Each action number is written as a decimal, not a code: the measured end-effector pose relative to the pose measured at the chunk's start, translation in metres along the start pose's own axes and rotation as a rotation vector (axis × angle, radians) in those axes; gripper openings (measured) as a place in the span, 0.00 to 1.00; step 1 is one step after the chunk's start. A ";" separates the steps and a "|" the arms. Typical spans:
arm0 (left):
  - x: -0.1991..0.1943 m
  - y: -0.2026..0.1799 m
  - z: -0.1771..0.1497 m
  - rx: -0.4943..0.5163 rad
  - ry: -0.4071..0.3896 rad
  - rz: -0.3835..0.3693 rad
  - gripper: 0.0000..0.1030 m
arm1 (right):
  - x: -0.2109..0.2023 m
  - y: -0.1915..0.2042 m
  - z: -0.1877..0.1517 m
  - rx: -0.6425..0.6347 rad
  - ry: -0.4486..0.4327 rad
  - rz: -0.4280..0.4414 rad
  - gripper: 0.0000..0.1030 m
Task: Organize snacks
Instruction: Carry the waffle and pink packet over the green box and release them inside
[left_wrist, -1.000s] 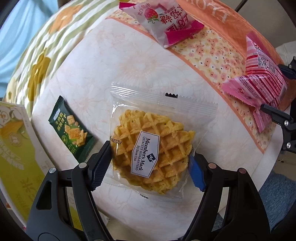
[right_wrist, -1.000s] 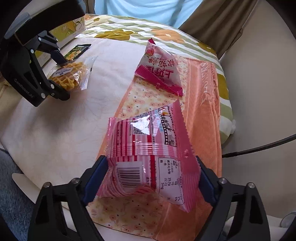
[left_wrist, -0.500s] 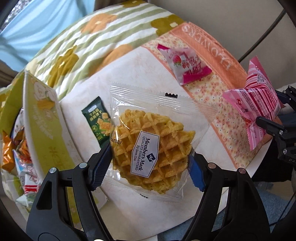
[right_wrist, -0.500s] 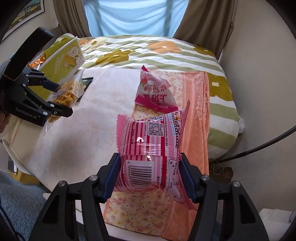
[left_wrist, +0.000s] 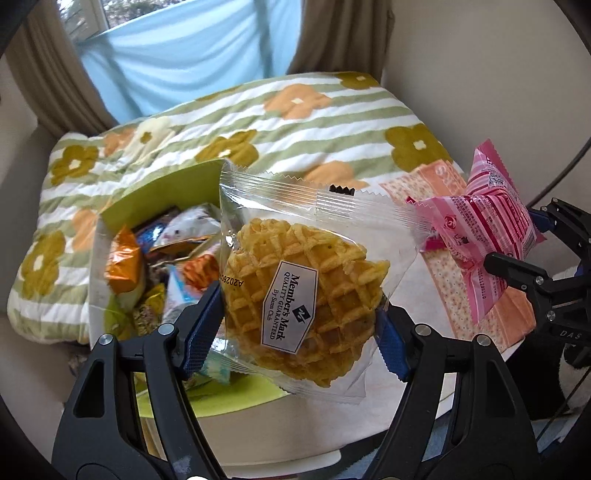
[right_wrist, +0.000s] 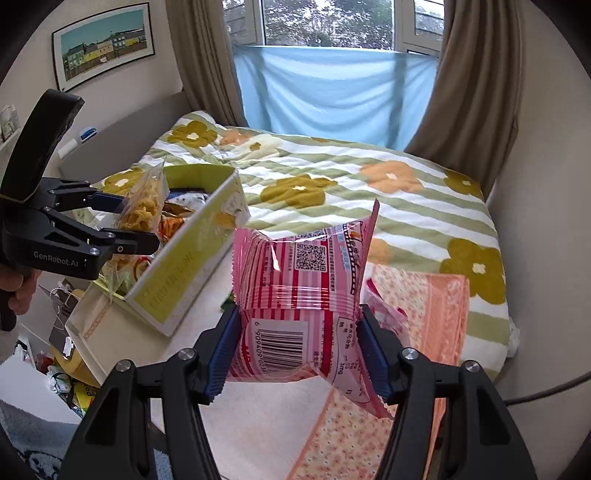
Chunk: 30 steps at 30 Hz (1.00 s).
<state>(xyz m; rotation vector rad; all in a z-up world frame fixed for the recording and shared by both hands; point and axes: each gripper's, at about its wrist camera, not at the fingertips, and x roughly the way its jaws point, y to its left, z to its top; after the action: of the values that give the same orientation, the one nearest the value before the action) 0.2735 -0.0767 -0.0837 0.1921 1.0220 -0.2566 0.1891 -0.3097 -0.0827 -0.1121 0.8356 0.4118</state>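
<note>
My left gripper (left_wrist: 295, 328) is shut on a clear waffle packet (left_wrist: 306, 280) and holds it in the air over the near edge of a green snack box (left_wrist: 166, 192) filled with several packets. My right gripper (right_wrist: 299, 354) is shut on a pink striped snack bag (right_wrist: 299, 291), held above the table. The right gripper and pink bag also show in the left wrist view (left_wrist: 487, 232). The left gripper with the waffle shows in the right wrist view (right_wrist: 122, 221), over the green box (right_wrist: 192, 273).
A flowered green-striped quilt (right_wrist: 332, 177) covers the bed behind. An orange floral cloth (right_wrist: 432, 302) lies on the white table (right_wrist: 280, 417), with another pink packet (right_wrist: 384, 314) partly hidden behind the held bag. Clutter lies on the floor at the left (right_wrist: 62, 373).
Both grippers have lifted their packets off the table. The left one has swung left with the waffle to above the green box. The right one has risen with the pink bag.
</note>
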 end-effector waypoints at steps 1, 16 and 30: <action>-0.004 0.012 -0.001 -0.013 -0.007 0.011 0.70 | 0.002 0.008 0.009 -0.011 -0.008 0.012 0.56; 0.005 0.164 -0.035 -0.161 0.021 0.058 0.70 | 0.070 0.118 0.096 -0.036 -0.033 0.123 0.56; 0.061 0.202 -0.042 -0.131 0.071 0.004 0.99 | 0.120 0.163 0.128 0.008 0.026 0.094 0.56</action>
<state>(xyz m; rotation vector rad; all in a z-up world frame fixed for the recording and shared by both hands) 0.3299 0.1205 -0.1494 0.0850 1.1051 -0.1791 0.2849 -0.0907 -0.0754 -0.0705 0.8705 0.4963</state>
